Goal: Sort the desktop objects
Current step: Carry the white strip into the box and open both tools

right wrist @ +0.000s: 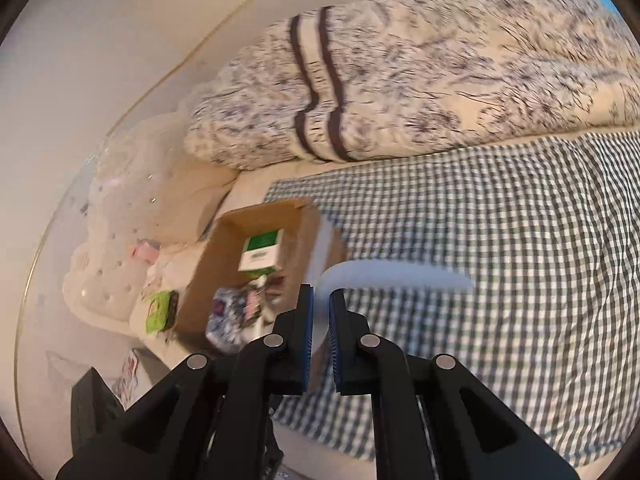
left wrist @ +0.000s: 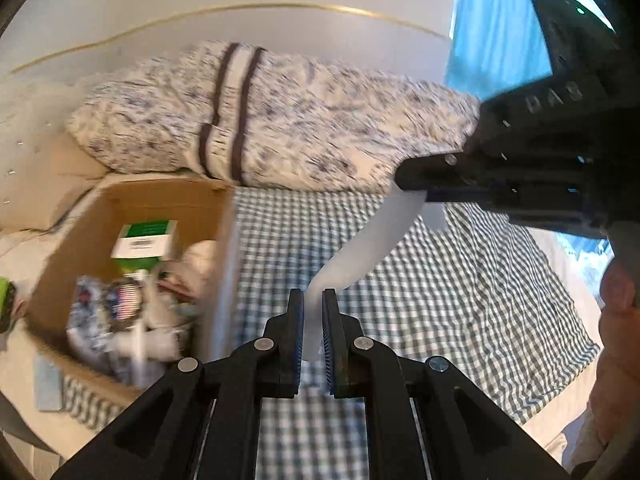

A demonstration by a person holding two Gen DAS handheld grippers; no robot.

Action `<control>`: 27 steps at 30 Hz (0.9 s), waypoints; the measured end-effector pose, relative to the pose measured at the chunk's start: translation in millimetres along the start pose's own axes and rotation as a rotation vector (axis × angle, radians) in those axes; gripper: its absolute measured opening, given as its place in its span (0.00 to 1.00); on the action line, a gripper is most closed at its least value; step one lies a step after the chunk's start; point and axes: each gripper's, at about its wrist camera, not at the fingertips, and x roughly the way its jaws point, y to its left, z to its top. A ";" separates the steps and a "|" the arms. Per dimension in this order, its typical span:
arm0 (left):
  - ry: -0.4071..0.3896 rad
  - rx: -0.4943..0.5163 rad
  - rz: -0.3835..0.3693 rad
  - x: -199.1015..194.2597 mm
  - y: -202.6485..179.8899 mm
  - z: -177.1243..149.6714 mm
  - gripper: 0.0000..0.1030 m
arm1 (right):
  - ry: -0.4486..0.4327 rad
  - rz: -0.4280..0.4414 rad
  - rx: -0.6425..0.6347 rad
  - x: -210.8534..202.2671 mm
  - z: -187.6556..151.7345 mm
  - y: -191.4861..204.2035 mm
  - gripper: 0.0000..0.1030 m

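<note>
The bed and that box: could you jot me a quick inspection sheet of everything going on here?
Surface: checked cloth spread on a bed.
Job's things: white strip held at both ends; cardboard box already holding a green-and-white carton and blurred packets.
Clutter: green packet outside the box.
Grippers: left gripper shut on one end of the strip, right gripper on the other.
Cables: nothing seen.
Surroundings: patterned quilt, white wall, blue curtain.
</note>
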 end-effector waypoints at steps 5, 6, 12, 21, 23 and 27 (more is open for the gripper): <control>-0.030 -0.065 0.058 -31.0 49.3 -7.5 0.09 | 0.027 0.024 -0.064 13.3 -14.6 51.8 0.09; -0.036 -0.073 0.070 -37.0 58.4 -9.5 0.09 | 0.035 0.033 -0.081 19.0 -17.1 65.7 0.09; -0.038 -0.132 0.132 -51.7 114.1 -12.5 0.09 | 0.065 0.030 -0.166 53.4 -27.7 119.7 0.10; 0.021 -0.196 0.182 -13.2 174.5 -8.8 0.09 | 0.123 -0.008 -0.192 119.1 -27.3 136.3 0.10; 0.037 -0.209 0.180 1.8 183.8 -6.5 0.09 | 0.141 -0.025 -0.189 134.2 -24.8 133.4 0.10; 0.050 -0.223 0.209 21.2 192.4 -2.1 0.35 | 0.106 -0.049 -0.198 152.1 -17.4 130.4 0.64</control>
